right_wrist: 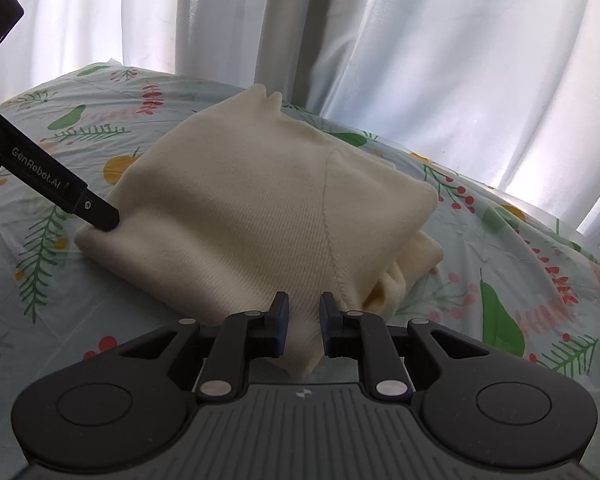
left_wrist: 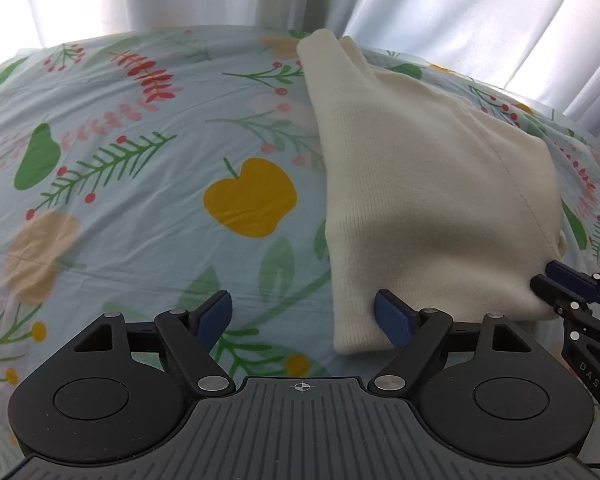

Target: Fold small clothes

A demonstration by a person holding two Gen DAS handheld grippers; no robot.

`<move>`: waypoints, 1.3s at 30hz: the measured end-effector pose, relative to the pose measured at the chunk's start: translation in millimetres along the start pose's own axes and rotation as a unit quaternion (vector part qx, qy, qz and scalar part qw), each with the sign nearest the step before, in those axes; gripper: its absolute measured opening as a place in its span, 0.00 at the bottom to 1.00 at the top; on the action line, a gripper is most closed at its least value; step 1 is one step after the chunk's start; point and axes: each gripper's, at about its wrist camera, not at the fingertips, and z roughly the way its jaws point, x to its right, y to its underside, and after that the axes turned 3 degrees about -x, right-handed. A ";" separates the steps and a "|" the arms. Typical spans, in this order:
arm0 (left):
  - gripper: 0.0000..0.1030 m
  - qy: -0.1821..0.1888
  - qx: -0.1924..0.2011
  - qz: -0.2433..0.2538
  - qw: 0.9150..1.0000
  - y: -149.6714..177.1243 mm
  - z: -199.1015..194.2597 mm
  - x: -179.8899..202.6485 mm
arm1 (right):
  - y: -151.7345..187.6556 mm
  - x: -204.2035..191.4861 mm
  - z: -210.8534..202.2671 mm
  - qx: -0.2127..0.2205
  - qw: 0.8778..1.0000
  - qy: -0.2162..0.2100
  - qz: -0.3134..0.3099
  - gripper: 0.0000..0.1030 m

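right gripper [right_wrist: 304, 316] pinched on near corner of cream knit garment [right_wrist: 260, 216], fabric bunched between its pads; likely holds corner for next fold. left gripper [left_wrist: 304, 314] jaws wide apart, right pad touching garment's left edge, nothing clamped; judged free to regrip or smooth. garment lies partly folded on floral bedsheet [left_wrist: 140, 184], seam running diagonally across top layer, loose layers bulging at right side. white curtain [right_wrist: 420, 40] behind bed. fold looks part done; bulging side may slip when pulled.
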 end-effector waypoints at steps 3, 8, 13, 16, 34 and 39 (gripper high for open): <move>0.78 -0.007 0.020 0.020 1.000 17.1 -20.7 10.5 | 2.0 -1.0 -6.9 -0.018 1.000 -0.005 0.004 0.15; 0.78 -0.004 0.042 0.021 0.999 56.0 -42.8 19.3 | 34.7 23.1 -41.5 -0.026 0.986 -0.102 0.132 0.25; 0.84 0.001 0.021 -0.018 1.000 84.1 -50.1 20.8 | 63.0 22.8 -67.9 -0.019 0.971 -0.118 0.207 0.56; 0.88 -0.004 0.010 -0.029 1.000 98.6 -53.7 22.1 | 67.0 14.0 -80.9 -0.011 0.969 -0.122 0.216 0.82; 0.92 -0.062 0.017 0.027 0.998 53.0 -83.1 50.9 | -6.4 -6.2 -86.8 -0.144 0.978 -0.045 0.147 0.96; 0.93 -0.072 0.029 0.028 0.997 37.7 -85.5 51.6 | -24.2 3.9 -83.6 -0.158 0.971 -0.034 0.176 0.96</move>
